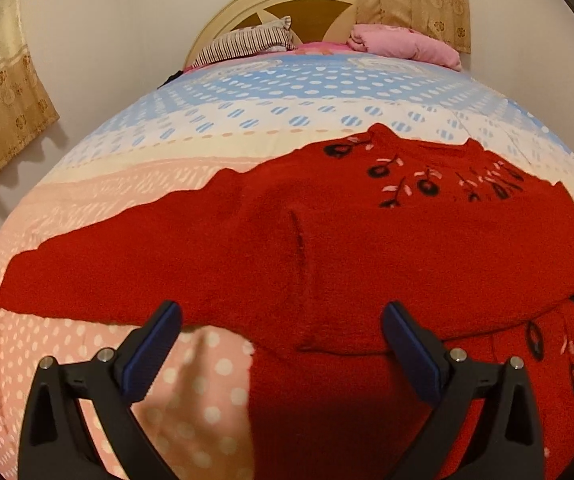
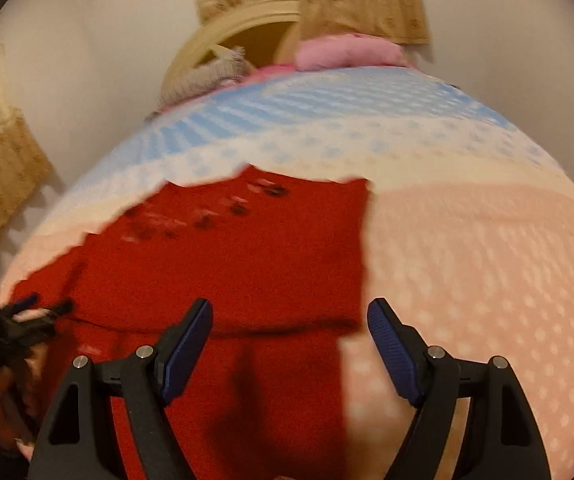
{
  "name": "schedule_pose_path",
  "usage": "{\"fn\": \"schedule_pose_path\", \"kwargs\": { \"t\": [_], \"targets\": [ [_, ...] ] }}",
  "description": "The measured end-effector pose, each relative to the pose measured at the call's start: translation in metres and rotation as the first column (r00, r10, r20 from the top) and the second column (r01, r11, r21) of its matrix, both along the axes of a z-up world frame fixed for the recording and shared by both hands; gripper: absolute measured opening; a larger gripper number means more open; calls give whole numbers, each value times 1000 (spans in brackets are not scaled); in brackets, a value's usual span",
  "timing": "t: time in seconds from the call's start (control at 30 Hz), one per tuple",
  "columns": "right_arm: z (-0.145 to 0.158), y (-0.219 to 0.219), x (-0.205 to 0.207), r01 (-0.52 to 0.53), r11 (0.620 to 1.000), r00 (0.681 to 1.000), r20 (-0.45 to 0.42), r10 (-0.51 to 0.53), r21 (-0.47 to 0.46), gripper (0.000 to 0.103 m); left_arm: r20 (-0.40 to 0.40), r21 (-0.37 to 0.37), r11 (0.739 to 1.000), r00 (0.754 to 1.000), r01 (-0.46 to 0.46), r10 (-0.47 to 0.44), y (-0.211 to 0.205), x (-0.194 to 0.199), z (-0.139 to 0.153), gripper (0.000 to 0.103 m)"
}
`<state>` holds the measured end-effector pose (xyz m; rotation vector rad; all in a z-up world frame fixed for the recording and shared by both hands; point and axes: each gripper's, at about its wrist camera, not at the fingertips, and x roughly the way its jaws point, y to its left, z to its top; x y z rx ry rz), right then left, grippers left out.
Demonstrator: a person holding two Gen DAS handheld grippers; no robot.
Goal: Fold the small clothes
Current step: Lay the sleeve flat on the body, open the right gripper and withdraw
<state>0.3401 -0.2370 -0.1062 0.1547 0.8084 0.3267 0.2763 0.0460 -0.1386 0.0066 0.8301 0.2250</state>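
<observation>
A: Which step is in hand?

B: A sleeve fold is judged pending. The left gripper point(image 1: 281, 346) is held spread, empty, above the red sweater point(image 1: 327, 240), which is laid flat on the dotted quilt point(image 1: 87, 168).

A: And rightward?

B: The right gripper point(image 2: 290, 346) is likewise parted, unloaded. A fuzzy knit hem must be pinched next.

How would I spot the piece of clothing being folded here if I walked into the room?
Find the bed with the pastel dotted cover of pink, cream and blue bands. On its near pink end lies a fuzzy red sweater, one sleeve stretched out to the side. Unlike the pink bundle and striped pillow by the headboard, it is deep red with dark embroidered flowers near the neckline.
</observation>
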Motion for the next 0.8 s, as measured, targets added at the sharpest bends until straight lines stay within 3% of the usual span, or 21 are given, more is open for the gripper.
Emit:
{"fn": "schedule_pose_path", "kwargs": {
  "t": [0.1,0.2,0.27,0.33,0.43,0.53,0.63,0.73,0.8],
  "targets": [
    [-7,18,23,-40,998,998,-55,42,47,80,1,17,1000,1000,12,-12,-5,6,2,103],
    [-28,10,53,79,997,987,-140,-80,-19,80,-12,46,999,1000,4,-3,-4,11,-2,103],
    [-43,-11,61,165,986,970,-181,-166,-19,78,-19,16,1000,1000,-3,3,0,10,-4,103],
    [-44,-25,57,165,985,974,-165,-156,44,75,-16,3,1000,1000,0,0,2,6,-4,103],
    [-30,-21,43,167,986,980,-106,-168,-14,75,-7,5,1000,1000,3,-3,0,2,-4,103],
    [-12,5,35,67,998,997,-34,-66,11,76,-6,25,1000,1000,4,-4,-3,2,-5,103],
    [-15,28,43,-15,1000,999,-50,15,3,76,-2,34,999,1000,6,-5,1,-1,-1,103],
    [-39,20,57,111,987,985,-117,-124,-116,76,6,32,999,1000,-8,8,15,-8,3,103],
    [-47,0,56,155,986,980,-119,-161,-60,76,-13,-22,1000,1000,-18,18,31,-9,3,103]
  ]
}}
